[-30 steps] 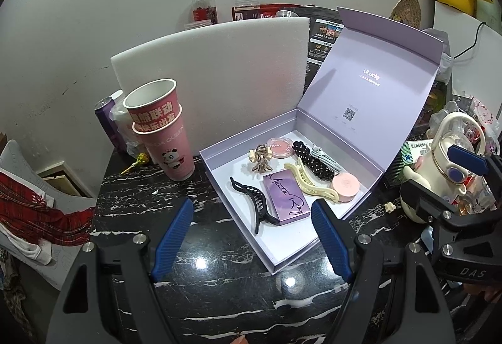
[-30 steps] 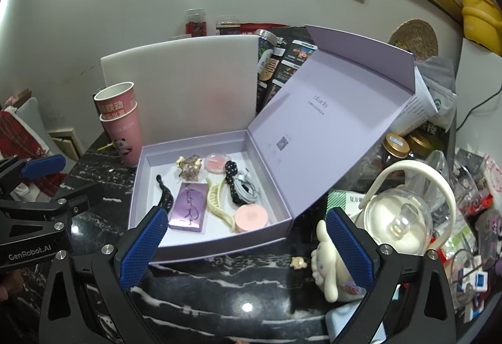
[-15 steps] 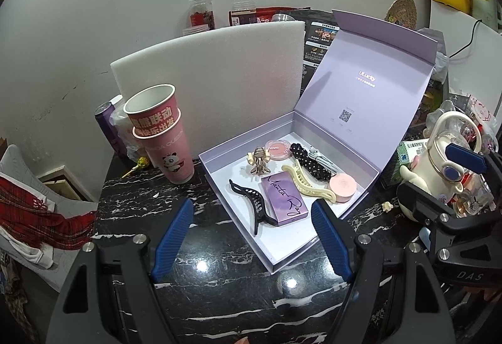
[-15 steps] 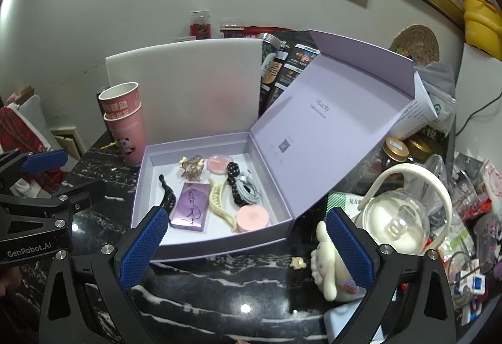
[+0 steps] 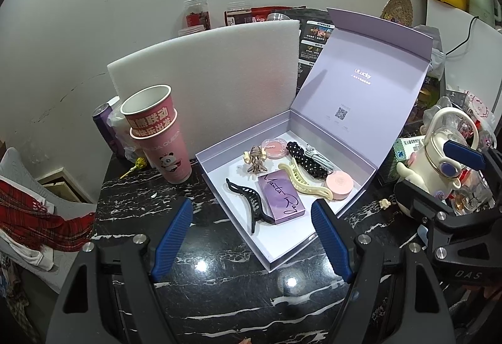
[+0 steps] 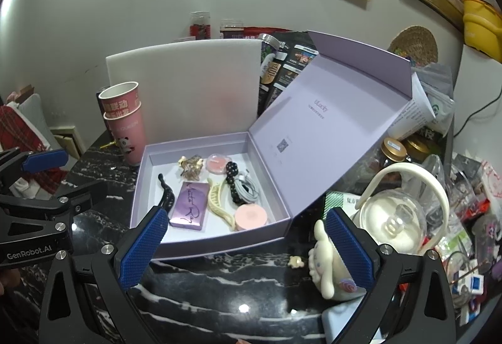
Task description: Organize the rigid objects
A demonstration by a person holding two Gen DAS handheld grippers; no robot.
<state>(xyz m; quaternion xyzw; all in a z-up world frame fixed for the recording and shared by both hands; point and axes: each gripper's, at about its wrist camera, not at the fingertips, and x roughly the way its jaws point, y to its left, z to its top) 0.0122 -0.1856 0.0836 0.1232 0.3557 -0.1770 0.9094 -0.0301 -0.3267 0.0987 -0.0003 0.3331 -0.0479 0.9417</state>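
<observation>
Hair clips, a purple palette and two pink compacts already lie inside the open lilac box on the bench. Both the left gripper and right gripper hover before it, fingers spread and empty; closing the lid seems all that remains.

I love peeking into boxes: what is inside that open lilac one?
The lilac box holds a black claw clip, purple palette, cream clip, two round pink compacts, a dotted black hair tie and a grey cable. Anything beneath them is hidden.
</observation>
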